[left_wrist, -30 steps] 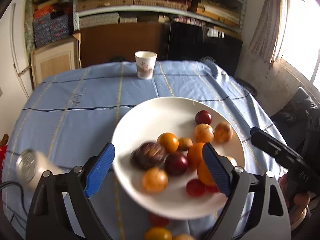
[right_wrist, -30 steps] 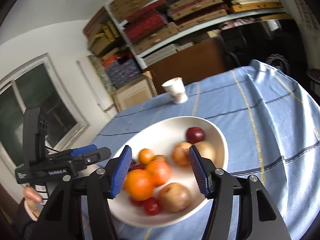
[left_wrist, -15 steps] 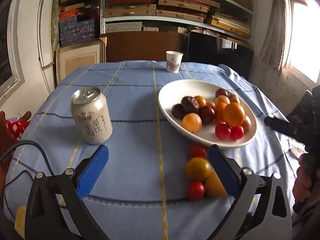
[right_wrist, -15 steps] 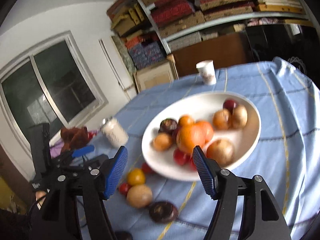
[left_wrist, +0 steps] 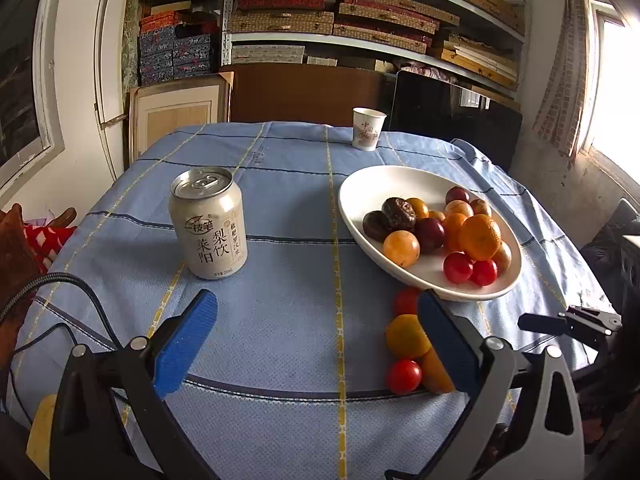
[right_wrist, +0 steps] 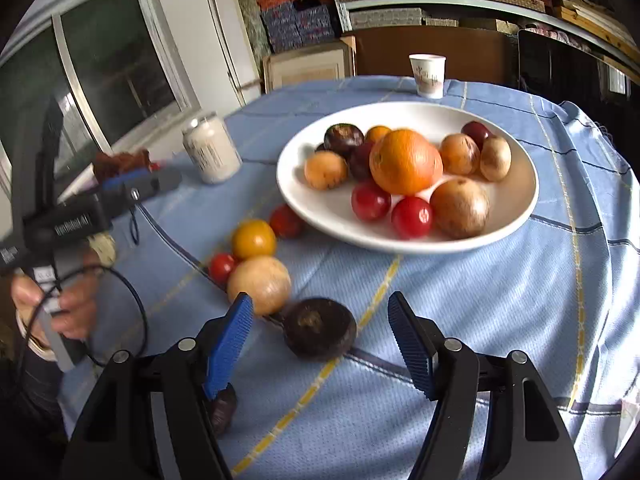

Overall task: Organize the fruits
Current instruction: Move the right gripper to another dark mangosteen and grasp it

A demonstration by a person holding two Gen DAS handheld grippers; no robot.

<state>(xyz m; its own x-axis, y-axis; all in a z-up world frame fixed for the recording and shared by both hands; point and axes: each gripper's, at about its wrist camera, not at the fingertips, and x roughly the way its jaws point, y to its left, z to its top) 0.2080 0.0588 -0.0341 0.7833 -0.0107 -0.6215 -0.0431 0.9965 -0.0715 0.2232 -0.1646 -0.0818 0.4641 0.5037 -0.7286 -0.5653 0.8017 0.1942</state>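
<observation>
A blue checked cloth [left_wrist: 280, 280] covers the table, and on it sit a white plate [right_wrist: 516, 208] heaped with fruit, a drink can [left_wrist: 208, 224] to its left and a paper cup [left_wrist: 368, 128] at the far edge. Loose fruit [right_wrist: 256, 260] lies on the cloth just beside the plate's near rim, with a dark fruit [right_wrist: 320, 334] nearest. The left gripper [left_wrist: 316, 340] is spread wide over bare cloth; the right gripper [right_wrist: 320, 340] is released too, its jaws flanking the dark fruit without touching it.
</observation>
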